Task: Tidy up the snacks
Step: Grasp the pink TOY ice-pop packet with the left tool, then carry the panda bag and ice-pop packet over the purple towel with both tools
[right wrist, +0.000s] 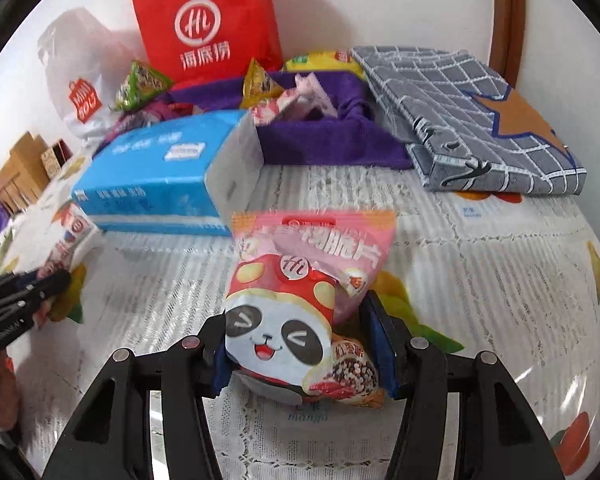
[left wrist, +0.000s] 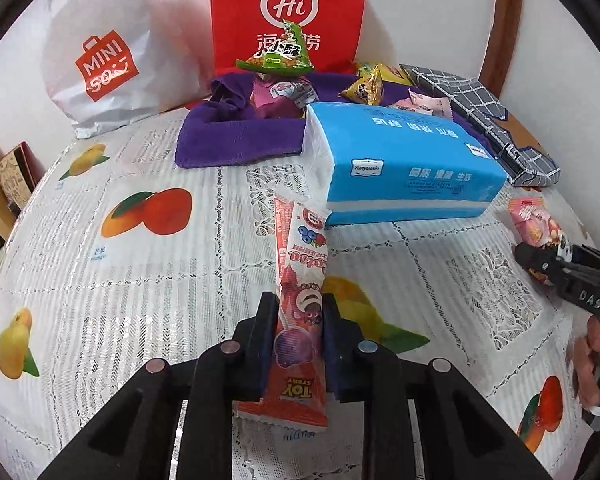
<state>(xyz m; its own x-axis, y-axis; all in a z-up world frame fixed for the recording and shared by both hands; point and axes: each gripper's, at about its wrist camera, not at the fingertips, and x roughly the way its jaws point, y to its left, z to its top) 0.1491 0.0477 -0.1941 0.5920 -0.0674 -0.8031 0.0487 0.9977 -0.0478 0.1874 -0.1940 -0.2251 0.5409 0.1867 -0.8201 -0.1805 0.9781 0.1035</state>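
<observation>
**Both grippers loaded over the fruit-print cloth**

Lace-and-fruit tablecloth [left wrist: 148,280] fills the foreground, red paper bag [left wrist: 288,12] and white shopping bag [left wrist: 100,52] against the wall. Left gripper [left wrist: 298,316] is clamped tight on a long Toy Story candy packet [left wrist: 302,280], its far end reaching toward the blue tissue pack [left wrist: 404,168]. Right gripper [right wrist: 300,340] squeezes a pink panda snack bag [right wrist: 300,300], just above the cloth. Behind the tissue pack, a purple cloth bin [right wrist: 332,140] holds more snacks, a grey checked fabric [right wrist: 480,120] beside it.
</observation>
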